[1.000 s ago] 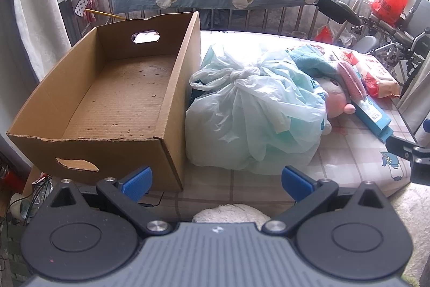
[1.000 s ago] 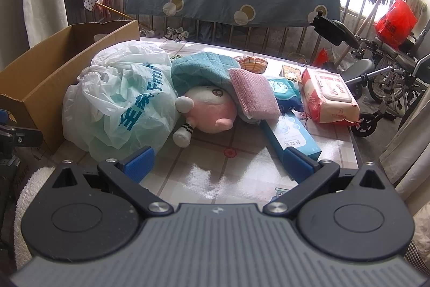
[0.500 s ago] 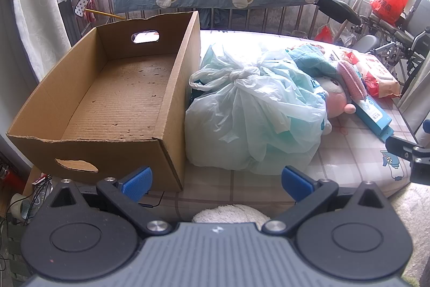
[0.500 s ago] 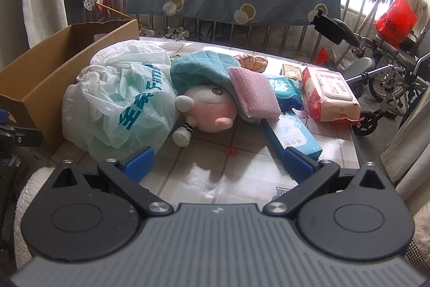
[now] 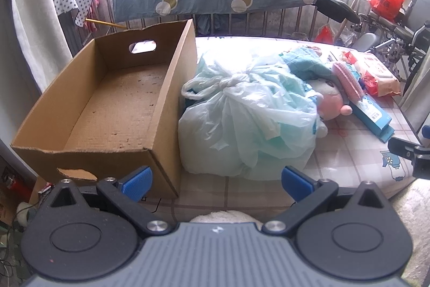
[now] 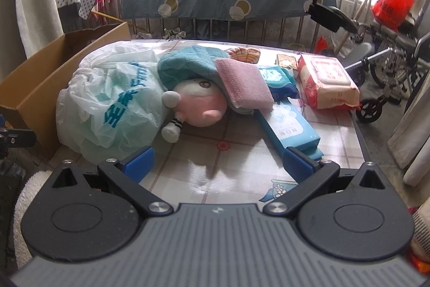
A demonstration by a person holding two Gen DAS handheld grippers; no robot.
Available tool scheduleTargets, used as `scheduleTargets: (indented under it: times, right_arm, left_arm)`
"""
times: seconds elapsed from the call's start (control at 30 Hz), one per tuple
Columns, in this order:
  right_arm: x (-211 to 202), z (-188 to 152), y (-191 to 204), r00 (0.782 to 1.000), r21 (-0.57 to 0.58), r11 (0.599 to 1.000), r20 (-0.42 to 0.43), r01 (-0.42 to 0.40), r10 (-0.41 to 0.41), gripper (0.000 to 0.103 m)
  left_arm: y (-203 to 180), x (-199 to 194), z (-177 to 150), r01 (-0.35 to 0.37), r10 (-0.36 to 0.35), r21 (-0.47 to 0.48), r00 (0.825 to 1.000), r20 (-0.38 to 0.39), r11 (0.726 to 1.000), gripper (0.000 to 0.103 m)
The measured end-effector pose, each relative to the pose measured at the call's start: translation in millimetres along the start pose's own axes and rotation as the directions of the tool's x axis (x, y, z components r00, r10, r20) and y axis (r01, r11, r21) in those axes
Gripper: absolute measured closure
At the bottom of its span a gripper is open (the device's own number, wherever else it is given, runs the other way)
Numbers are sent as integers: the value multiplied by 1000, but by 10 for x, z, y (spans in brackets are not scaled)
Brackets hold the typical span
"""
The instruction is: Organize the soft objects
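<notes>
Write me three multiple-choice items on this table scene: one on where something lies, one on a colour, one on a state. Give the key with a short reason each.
1. Where does the tied plastic bag lie?
A. inside the cardboard box
B. on the table beside the cardboard box, on its right in the left wrist view
C. on top of the wipes pack

2. What colour is the folded cloth resting over the plush toy?
A. pink
B. yellow
C. black

3. What state is the right gripper in?
A. shut on the plush toy
B. shut on the plastic bag
C. open, holding nothing

Key:
1 B, the bag sits against the box's outer wall, and the box holds nothing.
2 A, the cloth shows pink next to the teal towel.
3 C, its blue fingertips stand wide apart with only bare table between them.
</notes>
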State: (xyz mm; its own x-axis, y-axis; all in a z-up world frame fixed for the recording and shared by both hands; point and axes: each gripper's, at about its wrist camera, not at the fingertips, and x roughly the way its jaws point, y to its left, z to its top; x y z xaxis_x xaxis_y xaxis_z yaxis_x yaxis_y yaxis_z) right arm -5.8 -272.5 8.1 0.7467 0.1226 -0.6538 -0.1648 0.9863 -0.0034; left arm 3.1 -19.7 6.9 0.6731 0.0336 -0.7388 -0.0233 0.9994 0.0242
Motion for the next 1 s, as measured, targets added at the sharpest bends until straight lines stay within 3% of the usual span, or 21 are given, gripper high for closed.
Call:
scheduleTargets:
  times: [0.17, 0.27, 0.3, 0.37, 0.43, 0.5, 0.67, 0.8, 0.87, 0.93, 1.0]
  right_arm:
    - [-29, -27, -426, 996, 78, 996, 83, -39, 32, 1]
    - [-27, -40, -749, 988, 144, 985, 136, -92, 73, 1]
    - [-11, -42, -853, 986, 167, 980, 144, -109, 85, 1]
    - [49, -27, -1070, 982, 221, 964, 151, -146, 114, 1]
    - [117, 4, -1281, 975, 279, 941, 160, -193, 153, 1]
    - [179, 44, -1467, 966, 333, 911, 176, -242, 192, 1]
    - [397, 97, -1845, 915, 469, 788, 259, -399, 309, 1]
    - [749, 140, -2003, 863, 574, 647, 291, -502, 412, 2]
    - [952, 148, -2006, 843, 617, 585, 287, -526, 455, 6]
    - [1164, 158, -1988, 826, 656, 534, 271, -534, 493, 16]
    - [1343, 150, -1955, 819, 685, 505, 246, -526, 519, 27]
  left_arm:
    - [-187, -159, 229, 72, -72, 11, 997, 1, 997, 0]
    - [-392, -293, 468, 99, -102, 60, 994, 49, 993, 0]
    - [-457, -288, 553, 104, -107, 75, 994, 29, 992, 0]
    - [-622, -247, 734, 105, -107, 120, 994, 6, 987, 0]
    - [-752, -270, 882, 132, -139, 132, 989, 41, 982, 0]
    - [-968, -251, 1008, 110, -127, 181, 988, 88, 977, 1]
    - [-1389, 28, 1326, 101, -130, 271, 987, 92, 957, 6]
    - [-1583, 371, 1567, 171, -188, 248, 981, 48, 954, 31]
    - [-1640, 593, 1676, 206, -214, 214, 977, 12, 955, 39]
    - [-1694, 774, 1763, 226, -228, 189, 974, -13, 956, 49]
    - [-1750, 979, 1826, 249, -246, 161, 968, -43, 955, 55]
